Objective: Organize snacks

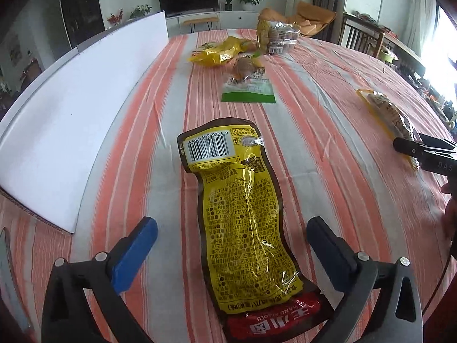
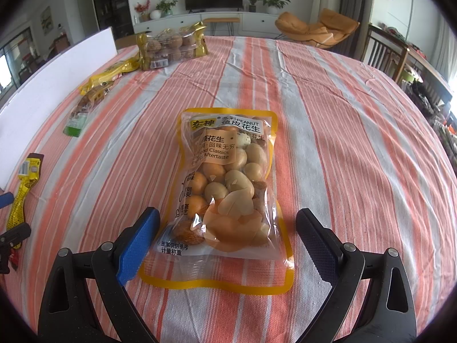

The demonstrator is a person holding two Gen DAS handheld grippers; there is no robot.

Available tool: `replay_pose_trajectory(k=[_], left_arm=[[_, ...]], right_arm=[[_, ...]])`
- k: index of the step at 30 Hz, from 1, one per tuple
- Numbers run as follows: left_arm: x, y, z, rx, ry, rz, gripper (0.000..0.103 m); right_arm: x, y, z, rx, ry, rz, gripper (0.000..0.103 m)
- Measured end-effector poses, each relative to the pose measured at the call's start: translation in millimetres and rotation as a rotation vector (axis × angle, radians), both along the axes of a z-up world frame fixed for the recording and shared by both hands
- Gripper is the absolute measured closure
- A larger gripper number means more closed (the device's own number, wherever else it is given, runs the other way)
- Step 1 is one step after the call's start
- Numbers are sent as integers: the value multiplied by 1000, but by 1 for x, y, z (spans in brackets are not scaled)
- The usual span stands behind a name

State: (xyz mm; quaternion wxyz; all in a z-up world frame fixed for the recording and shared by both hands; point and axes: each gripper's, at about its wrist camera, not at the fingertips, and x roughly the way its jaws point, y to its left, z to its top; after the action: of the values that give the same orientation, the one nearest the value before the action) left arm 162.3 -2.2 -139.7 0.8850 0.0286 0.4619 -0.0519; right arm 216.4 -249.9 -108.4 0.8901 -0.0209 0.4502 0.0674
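Observation:
A yellow and brown snack pack with a barcode lies flat on the striped tablecloth; my left gripper is open, its fingers on either side of the pack's near half. The pack also shows at the far left of the right wrist view. A clear peanut bag with a yellow border lies flat; my right gripper is open, fingers on either side of its lower half. The peanut bag and the right gripper's tip show at the right of the left wrist view.
A white box stands along the table's left side. Farther back lie a green-ended pack, a yellow bag and a gold pack of round brown snacks. Chairs stand beyond the table's right edge.

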Motion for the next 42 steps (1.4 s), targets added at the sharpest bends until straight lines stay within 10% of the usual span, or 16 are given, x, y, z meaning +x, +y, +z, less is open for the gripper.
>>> replay_pose_trajectory(k=[27, 30, 34, 37, 42], left_arm=[[4, 4, 13, 14, 102, -49, 0], [1, 6, 14, 14, 106, -65, 2], [-9, 6, 23, -1, 34, -100, 48], [-12, 18, 27, -56, 13, -93, 61], [-19, 52, 29, -300, 26, -53, 69]], right_arm=[[0, 0, -1, 11, 0, 0, 2], [13, 1, 2, -5, 122, 44, 2], [38, 1, 5, -8, 269, 56, 4], [41, 2, 10, -25, 232, 44, 41], [23, -9, 19, 139, 230, 0, 44]])
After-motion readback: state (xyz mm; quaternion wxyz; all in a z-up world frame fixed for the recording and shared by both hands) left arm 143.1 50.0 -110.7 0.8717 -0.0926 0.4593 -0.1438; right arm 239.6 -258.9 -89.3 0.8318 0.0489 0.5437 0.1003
